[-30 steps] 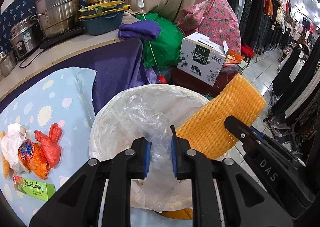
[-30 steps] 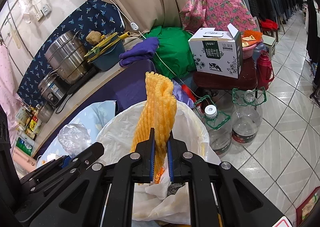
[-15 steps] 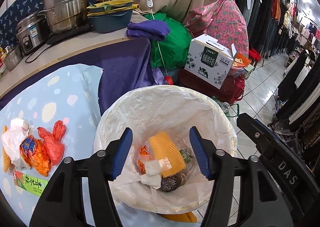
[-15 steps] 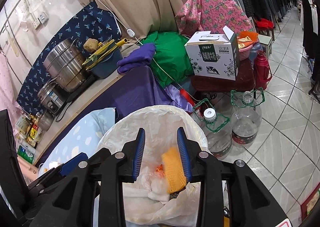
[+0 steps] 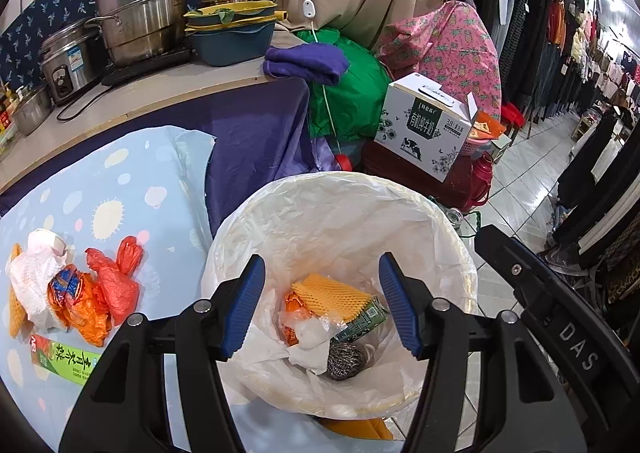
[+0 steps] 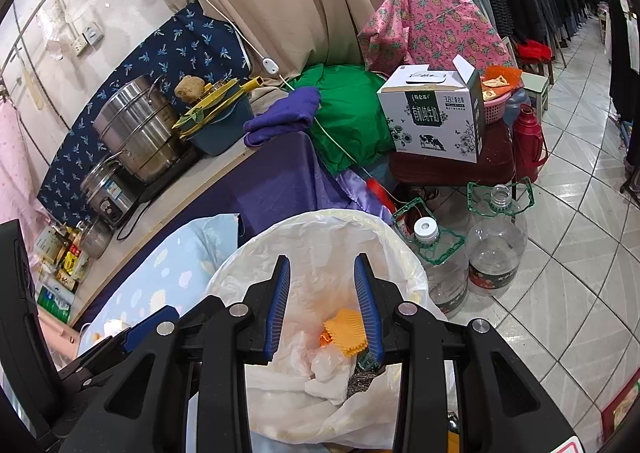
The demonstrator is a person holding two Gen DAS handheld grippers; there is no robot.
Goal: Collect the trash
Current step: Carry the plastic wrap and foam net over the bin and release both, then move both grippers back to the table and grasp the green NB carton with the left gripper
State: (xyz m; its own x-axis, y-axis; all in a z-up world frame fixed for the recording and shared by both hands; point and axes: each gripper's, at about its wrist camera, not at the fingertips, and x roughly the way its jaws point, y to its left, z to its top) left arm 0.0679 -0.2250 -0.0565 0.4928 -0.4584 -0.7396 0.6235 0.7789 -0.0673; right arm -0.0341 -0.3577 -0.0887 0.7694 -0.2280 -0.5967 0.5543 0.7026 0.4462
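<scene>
A bin lined with a white plastic bag (image 5: 348, 197) (image 6: 320, 225) stands at the table's edge. Inside lie an orange foam net (image 5: 332, 295) (image 6: 346, 333), a clear plastic wrap (image 5: 308, 333), white paper, a green packet and a steel scourer (image 5: 346, 361). My left gripper (image 5: 320, 305) hangs open above the bin with nothing between its fingers. My right gripper (image 6: 322, 301) is open over the same bin, empty too. On the blue cloth at the left lie red and orange plastic bags (image 5: 112, 285), white paper (image 5: 32, 277) and a green box (image 5: 68, 359).
Steel pots (image 5: 140, 5) and a blue basin (image 5: 232, 41) stand on the counter behind. A milk carton box (image 5: 428, 125) sits on a dark red table. Two large clear bottles (image 6: 496, 249) stand on the tiled floor right of the bin. Clothes racks line the aisle.
Both grippers opened. The left let go of the clear plastic wrap and the right let go of the orange foam net; both pieces dropped into the bin.
</scene>
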